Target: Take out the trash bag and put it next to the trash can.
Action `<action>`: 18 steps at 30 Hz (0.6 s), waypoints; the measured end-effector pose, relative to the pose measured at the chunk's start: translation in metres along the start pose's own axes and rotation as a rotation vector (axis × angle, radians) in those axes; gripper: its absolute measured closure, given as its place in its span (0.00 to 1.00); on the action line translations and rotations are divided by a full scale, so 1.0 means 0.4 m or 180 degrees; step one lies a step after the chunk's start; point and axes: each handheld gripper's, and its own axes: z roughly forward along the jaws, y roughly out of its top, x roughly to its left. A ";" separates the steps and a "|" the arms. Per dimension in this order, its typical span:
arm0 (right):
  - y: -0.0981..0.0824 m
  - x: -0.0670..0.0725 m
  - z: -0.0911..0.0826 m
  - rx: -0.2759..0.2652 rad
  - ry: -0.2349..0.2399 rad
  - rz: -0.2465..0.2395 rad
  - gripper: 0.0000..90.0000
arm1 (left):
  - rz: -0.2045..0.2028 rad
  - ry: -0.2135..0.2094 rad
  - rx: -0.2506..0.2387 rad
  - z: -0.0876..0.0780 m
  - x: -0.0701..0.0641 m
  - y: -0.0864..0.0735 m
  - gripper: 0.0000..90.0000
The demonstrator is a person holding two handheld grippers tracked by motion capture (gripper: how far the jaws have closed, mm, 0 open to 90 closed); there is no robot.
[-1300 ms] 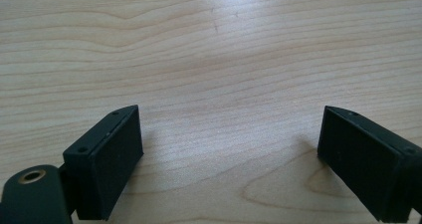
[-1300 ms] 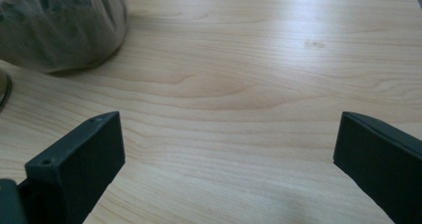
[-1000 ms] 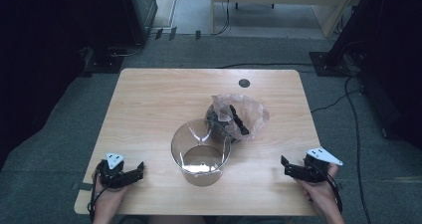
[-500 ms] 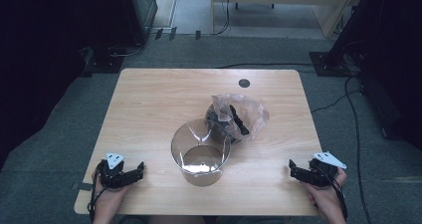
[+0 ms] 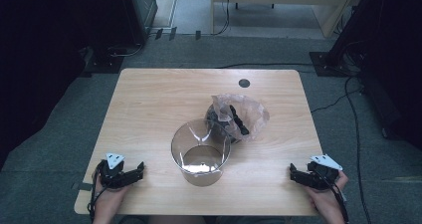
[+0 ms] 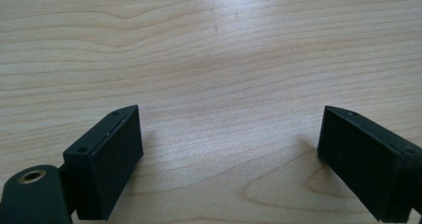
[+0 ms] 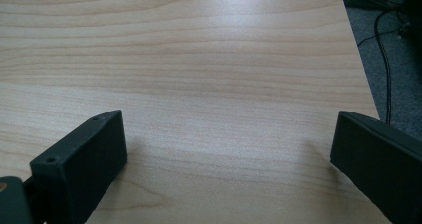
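Left gripper (image 5: 140,171), right gripper (image 5: 293,173) splayed, wooden table (image 5: 159,104), grey floor (image 5: 278,50).

One wooden table (image 5: 149,109) carries everything counted here. On it stands one clear round container (image 5: 200,152) and, touching that container's far right side, one crumpled clear plastic bag (image 5: 249,115) with dark pieces inside (too bunched together to count). One dark round hole (image 5: 244,83) sits beyond the bag. Two grippers rest near the container: the left gripper (image 5: 139,170) and the right gripper (image 5: 293,173).
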 end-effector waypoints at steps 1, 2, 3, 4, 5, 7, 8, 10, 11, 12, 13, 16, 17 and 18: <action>-0.001 0.000 0.000 0.0000 0.0001 0.0008 0.01 | 0.0000 0.0000 0.0000 0.000 0.000 0.000 0.11; -0.001 -0.001 0.000 -0.0003 0.0011 0.0013 0.01 | 0.0000 0.0000 0.0000 0.000 0.000 0.000 0.11; -0.002 -0.001 0.001 -0.0007 0.0044 0.0027 0.01 | 0.0000 0.0000 -0.0002 0.000 0.000 0.000 0.11; -0.003 -0.003 0.001 0.0001 0.0093 0.0036 0.01 | -0.0001 0.0000 -0.0002 0.000 0.000 0.000 0.11; -0.004 -0.003 0.002 0.0010 0.0117 0.0046 0.01 | 0.0000 0.0001 -0.0002 0.000 0.000 0.000 0.11; -0.004 -0.003 0.001 0.0010 0.0118 0.0046 0.01 | 0.0000 0.0000 -0.0002 0.000 0.000 0.000 0.11; -0.004 -0.003 0.001 0.0011 0.0116 0.0050 0.01 | 0.0001 0.0000 0.0000 0.000 0.000 0.000 0.11; -0.004 -0.003 0.001 0.0011 0.0115 0.0052 0.01 | 0.0000 0.0000 -0.0001 0.000 0.000 0.000 0.11; -0.004 -0.003 0.001 0.0011 0.0114 0.0053 0.01 | 0.0000 0.0000 -0.0002 0.000 0.000 0.000 0.11; -0.004 -0.003 0.001 0.0012 0.0115 0.0053 0.01 | 0.0000 0.0000 -0.0001 0.000 0.000 0.000 0.11; -0.004 -0.003 0.001 0.0012 0.0115 0.0053 0.01 | 0.0000 0.0000 -0.0002 0.000 0.000 0.000 0.11; -0.005 -0.003 0.000 0.0012 0.0122 0.0048 0.01 | 0.0000 -0.0001 0.0001 0.000 0.000 0.000 0.11; -0.005 -0.004 -0.001 0.0018 0.0141 0.0024 0.01 | 0.0000 -0.0001 0.0001 0.000 0.000 0.000 0.11; -0.005 -0.005 -0.002 0.0032 0.0148 0.0019 0.02 | -0.0001 -0.0001 0.0001 0.000 0.000 0.000 0.11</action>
